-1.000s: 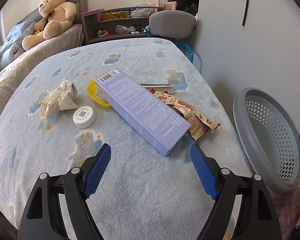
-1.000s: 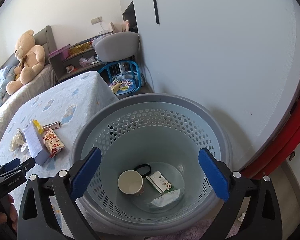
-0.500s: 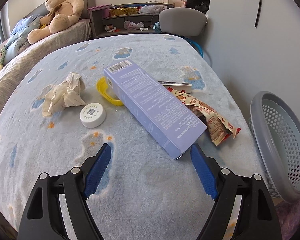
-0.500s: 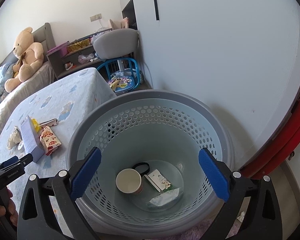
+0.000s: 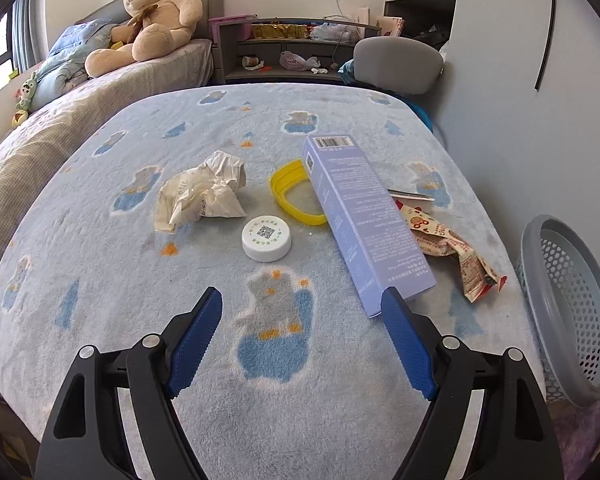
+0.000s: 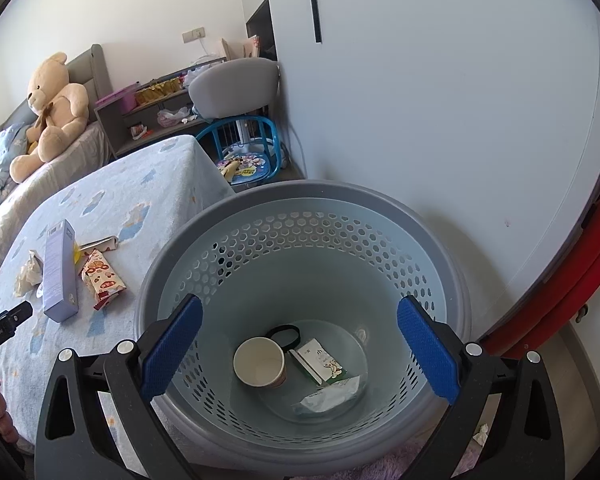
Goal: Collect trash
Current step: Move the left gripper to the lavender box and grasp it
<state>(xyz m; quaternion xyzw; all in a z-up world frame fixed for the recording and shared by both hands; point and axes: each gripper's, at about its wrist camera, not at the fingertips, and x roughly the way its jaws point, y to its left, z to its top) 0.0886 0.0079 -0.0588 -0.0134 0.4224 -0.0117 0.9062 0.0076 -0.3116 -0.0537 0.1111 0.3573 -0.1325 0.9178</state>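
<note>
On the blue blanket lie a long purple box [image 5: 364, 220], a crumpled paper [image 5: 202, 196], a white round lid [image 5: 266, 237], a yellow ring [image 5: 296, 194] and a red-patterned snack wrapper [image 5: 456, 252]. My left gripper [image 5: 302, 312] is open and empty, low over the blanket just short of the lid; its right finger is by the box's near end. My right gripper [image 6: 298, 324] is open and empty above the grey perforated basket [image 6: 300, 216], which holds a paper cup [image 6: 260, 362], a small packet [image 6: 320, 360] and a plastic wrapper [image 6: 328, 398].
The basket [image 5: 560, 312] stands off the bed's right edge. A teddy bear [image 5: 148, 16] sits on the bed behind. A grey chair [image 5: 396, 64] and shelves stand at the back. A white wall is at the right, with a red frame [image 6: 560, 280] beside the basket.
My left gripper has swung left across the blanket, so the lid and crumpled paper now sit ahead of it. The right gripper stays open over the basket, nearly still.
</note>
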